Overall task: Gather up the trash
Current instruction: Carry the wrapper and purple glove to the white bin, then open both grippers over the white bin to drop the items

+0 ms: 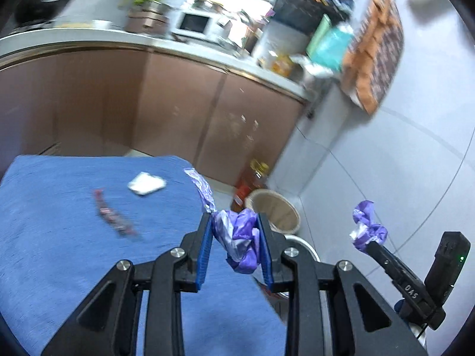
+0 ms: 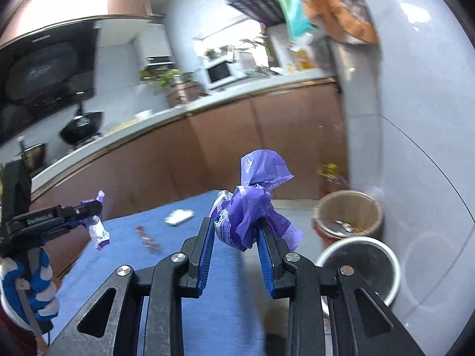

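1. Purple crumpled plastic, a wrapper (image 1: 237,237), is pinched between the blue pads (image 1: 204,255) of the left gripper (image 1: 234,222), held above the right edge of the blue cloth-covered table (image 1: 59,237).
2. Only the left wrist view shows how that wrapper trails a long strip up and to the left from the jaws.
3. A second purple wrapper (image 2: 252,207) is clamped in the right gripper (image 2: 237,228), its bunched top rising above the fingertips; the same wad shows small at the tip of that gripper at the right of the left wrist view.
4. Two pieces lie loose on the table: a dark red, narrow wrapper (image 1: 114,218) and, farther back, a white flat packet (image 1: 147,184). They are well apart from both grippers.
5. The right wrist view looks into a tan bin (image 2: 347,216) on the floor, with scraps at its bottom, and shows a white-rimmed bucket (image 2: 359,270) just in front of it. In the left wrist view the tan bin is partly hidden behind the right finger and its inside cannot be seen.
6. Only the right wrist view shows the hand on the left gripper, in a blue-and-white glove (image 2: 35,284).
7. Brown cabinet doors (image 1: 178,103) under a pale counter fill the background in both views, blurred.
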Available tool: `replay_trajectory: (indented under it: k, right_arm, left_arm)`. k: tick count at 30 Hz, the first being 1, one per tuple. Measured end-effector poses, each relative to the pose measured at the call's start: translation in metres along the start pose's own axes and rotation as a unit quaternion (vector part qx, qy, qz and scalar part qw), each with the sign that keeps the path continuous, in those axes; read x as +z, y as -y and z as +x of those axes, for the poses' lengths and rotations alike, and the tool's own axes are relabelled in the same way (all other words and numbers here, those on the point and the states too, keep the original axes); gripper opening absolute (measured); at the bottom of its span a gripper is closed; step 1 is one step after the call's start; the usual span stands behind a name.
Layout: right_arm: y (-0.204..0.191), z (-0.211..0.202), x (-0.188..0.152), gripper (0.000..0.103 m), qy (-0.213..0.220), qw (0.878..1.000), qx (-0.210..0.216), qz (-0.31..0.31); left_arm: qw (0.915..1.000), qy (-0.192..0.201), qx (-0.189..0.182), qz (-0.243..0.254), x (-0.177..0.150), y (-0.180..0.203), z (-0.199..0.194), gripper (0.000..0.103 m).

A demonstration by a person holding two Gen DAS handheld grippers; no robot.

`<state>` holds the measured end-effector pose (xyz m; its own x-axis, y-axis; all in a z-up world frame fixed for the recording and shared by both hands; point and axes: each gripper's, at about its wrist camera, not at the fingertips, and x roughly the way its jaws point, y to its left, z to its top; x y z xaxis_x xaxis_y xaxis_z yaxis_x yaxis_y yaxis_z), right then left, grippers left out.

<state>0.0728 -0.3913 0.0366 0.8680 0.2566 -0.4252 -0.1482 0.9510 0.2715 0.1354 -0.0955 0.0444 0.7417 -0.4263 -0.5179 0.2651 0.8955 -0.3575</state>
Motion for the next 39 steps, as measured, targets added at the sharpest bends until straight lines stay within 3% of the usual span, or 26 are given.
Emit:
replay_trajectory:
  k: [6,14,23,27,31,39]
  right_arm:
    - [0.07,0.034,-0.019,0.027,-0.027,0.997,-0.06,0.04]
    - [0.152,0.087,-0.043,0.027,-0.069,0.988,-0.109,0.09]
    - [0.202,0.129,-0.068,0.03,-0.104,0.977,-0.141,0.124]
    - [0.212,0.136,-0.076,0.031,-0.114,0.972,-0.157,0.131]
    - [0.214,0.137,-0.081,0.039,-0.119,0.969,-0.171,0.13]
    - [0.207,0.125,-0.077,0.044,-0.112,0.968,-0.179,0.133]
  left_arm:
    - [0.9959,-0.069,-0.029,0.05,-0.001,0.066,0.104,0.027]
    - [0.9807,-0.154,-0.061,0.105,-0.027,0.139,0.234,0.027]
    - [0.9632,-0.219,-0.072,0.139,-0.055,0.185,0.341,0.03]
    - [0.9598,-0.237,-0.082,0.127,-0.062,0.191,0.368,0.032]
    - [0.9609,-0.236,-0.091,0.112,-0.061,0.191,0.375,0.048]
    - [0.9655,-0.223,-0.089,0.102,-0.049,0.177,0.356,0.048]
